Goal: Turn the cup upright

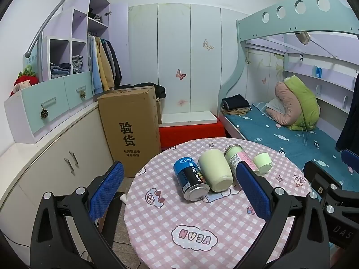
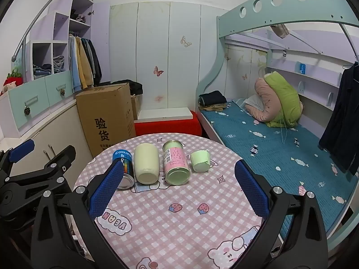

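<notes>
Four containers lie on their sides in a row on a round table with a pink checked cloth [image 1: 179,219] [image 2: 179,219]. From left: a blue can [image 1: 190,177] [image 2: 124,164], a cream cup [image 1: 216,170] [image 2: 146,163], a pink-and-green can [image 1: 237,158] [image 2: 176,165], and a small pale green cup [image 1: 262,162] [image 2: 200,160]. My left gripper [image 1: 179,190] is open, near the table's left side, in front of the blue can and cream cup. My right gripper [image 2: 177,190] is open, in front of the row. Both are empty.
A tall cardboard box [image 1: 130,125] stands behind the table on the left, beside white cabinets [image 1: 56,157]. A red bench [image 1: 190,132] is behind the table. A bunk bed with a blue mattress [image 1: 291,139] runs along the right.
</notes>
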The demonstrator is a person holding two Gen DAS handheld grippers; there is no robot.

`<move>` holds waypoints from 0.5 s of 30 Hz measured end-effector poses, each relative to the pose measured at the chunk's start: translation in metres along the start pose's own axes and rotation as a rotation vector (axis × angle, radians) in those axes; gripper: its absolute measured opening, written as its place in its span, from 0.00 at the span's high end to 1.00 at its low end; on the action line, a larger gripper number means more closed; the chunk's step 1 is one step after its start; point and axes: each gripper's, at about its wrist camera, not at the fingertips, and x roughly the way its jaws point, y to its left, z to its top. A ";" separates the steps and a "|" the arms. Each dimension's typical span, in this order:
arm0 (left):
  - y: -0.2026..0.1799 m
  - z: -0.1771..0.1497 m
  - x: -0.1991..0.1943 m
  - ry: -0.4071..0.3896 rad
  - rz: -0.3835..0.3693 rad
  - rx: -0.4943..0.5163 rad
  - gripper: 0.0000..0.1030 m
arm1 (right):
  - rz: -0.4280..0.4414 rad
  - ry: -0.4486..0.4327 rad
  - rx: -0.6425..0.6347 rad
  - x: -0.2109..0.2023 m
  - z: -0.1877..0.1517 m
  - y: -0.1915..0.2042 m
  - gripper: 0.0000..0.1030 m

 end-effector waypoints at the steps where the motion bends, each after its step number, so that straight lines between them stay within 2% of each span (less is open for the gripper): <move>1: 0.000 0.000 0.000 0.001 0.000 0.003 0.07 | 0.000 0.000 0.000 0.000 0.000 0.000 0.05; 15: 0.000 0.000 0.000 0.002 -0.003 -0.001 0.07 | 0.000 0.004 0.001 0.001 0.000 0.000 0.05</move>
